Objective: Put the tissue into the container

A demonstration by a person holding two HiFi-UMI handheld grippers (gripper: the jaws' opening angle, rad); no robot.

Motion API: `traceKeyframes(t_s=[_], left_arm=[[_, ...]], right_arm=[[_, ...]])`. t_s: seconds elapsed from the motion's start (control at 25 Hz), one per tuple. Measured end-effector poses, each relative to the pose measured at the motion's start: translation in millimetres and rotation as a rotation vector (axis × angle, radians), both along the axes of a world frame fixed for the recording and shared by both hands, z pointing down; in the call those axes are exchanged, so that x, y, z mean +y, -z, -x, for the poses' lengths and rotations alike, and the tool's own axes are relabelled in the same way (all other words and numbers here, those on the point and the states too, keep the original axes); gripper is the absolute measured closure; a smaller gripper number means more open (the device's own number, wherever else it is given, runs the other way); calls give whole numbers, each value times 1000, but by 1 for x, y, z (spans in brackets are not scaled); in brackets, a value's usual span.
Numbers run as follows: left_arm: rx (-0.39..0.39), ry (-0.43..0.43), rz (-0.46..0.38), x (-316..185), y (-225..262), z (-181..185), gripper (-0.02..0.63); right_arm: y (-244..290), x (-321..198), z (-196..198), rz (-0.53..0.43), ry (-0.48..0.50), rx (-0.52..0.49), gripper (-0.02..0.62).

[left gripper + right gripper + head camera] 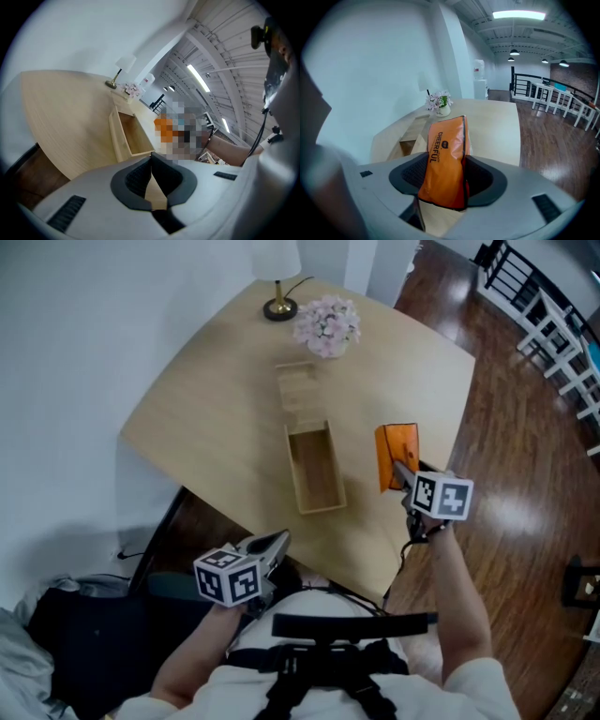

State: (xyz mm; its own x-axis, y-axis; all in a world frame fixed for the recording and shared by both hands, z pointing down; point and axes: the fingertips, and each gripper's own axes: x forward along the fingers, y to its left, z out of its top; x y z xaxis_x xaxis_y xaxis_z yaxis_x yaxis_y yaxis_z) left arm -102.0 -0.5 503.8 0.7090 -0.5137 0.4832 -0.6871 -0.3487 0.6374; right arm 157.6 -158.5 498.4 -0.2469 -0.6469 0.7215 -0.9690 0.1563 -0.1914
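Setting: pale wooden worktop (216,437) set against a white wall (75,334), with dark wood floor (525,456) to your right.
Far end of worktop: a lamp (278,304) with a brass-coloured base stands at the far corner, and a small pot of pink flowers (327,326) stands just beside it.
Container: the long, narrow wooden container (322,507) lies open-topped near the middle of the worktop, its bare inner floor showing. A flat wooden piece (297,388) lies just beyond its far end, in line with it.
Tissue: the orange tissue pack (443,159) is not in the container. It stands on edge, upright, to the right of the container and apart from it, over the right part of the worktop. Whether its lower edge touches the worktop cannot be told.
Right tool: your right tool (399,471) is clamped on the tissue pack. The right gripper view shows both dark pads pressed against the pack's broad faces, with the printed face turned to the left.
Left tool: your left tool (151,176) has its jaws together at the tips with nothing between them. You hold it low, at the near edge of the worktop, well apart from the container and pointing toward it.
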Motion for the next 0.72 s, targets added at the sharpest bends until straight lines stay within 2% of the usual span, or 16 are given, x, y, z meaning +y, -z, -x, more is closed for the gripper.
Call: traceKeyframes(t_s=[0.44,0.72], left_arm=[[17,2,-6,-6,0,15,611],[25,1,-1,-8,-1,23,611]], right_arm=[[13,2,49,-15,52,-25,353],[23,4,93,-27,111,-67,354]])
